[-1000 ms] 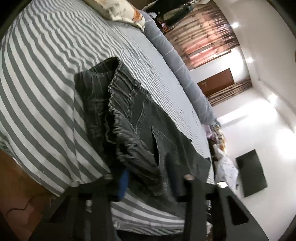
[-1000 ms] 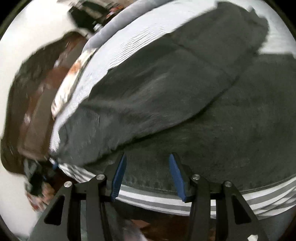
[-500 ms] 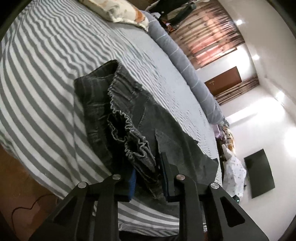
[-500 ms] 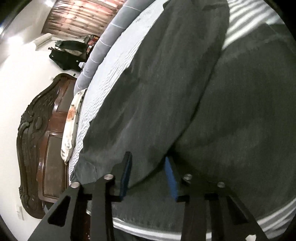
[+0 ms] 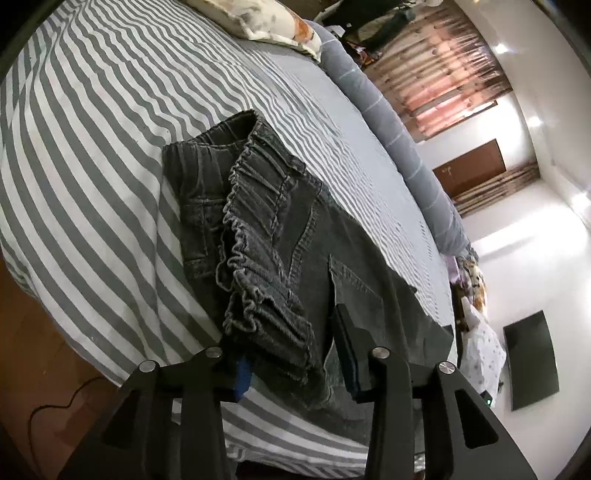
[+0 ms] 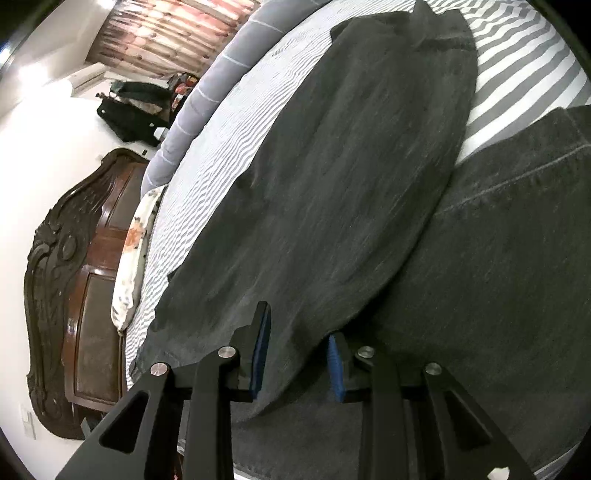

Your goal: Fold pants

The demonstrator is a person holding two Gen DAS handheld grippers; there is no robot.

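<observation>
Dark grey denim pants (image 5: 280,236) lie on the striped bed. In the left wrist view the elastic waistband is lifted and folded over, and my left gripper (image 5: 295,362) is shut on its bunched edge near the bed's front edge. In the right wrist view the pants (image 6: 351,177) show as one long leg lying over another. My right gripper (image 6: 295,358) holds the upper leg's edge between its blue pads.
The grey-and-white striped bedsheet (image 5: 92,122) covers the bed. A floral pillow (image 5: 258,18) and a long grey bolster (image 5: 388,125) lie at the far side. A carved wooden headboard (image 6: 70,288) stands at the left. Wooden floor with a cable (image 5: 44,406) lies below the bed edge.
My left gripper closed on the waistband and has lifted and folded it slightly. My right gripper swung over the leg and closed on its edge; the view steadied.
</observation>
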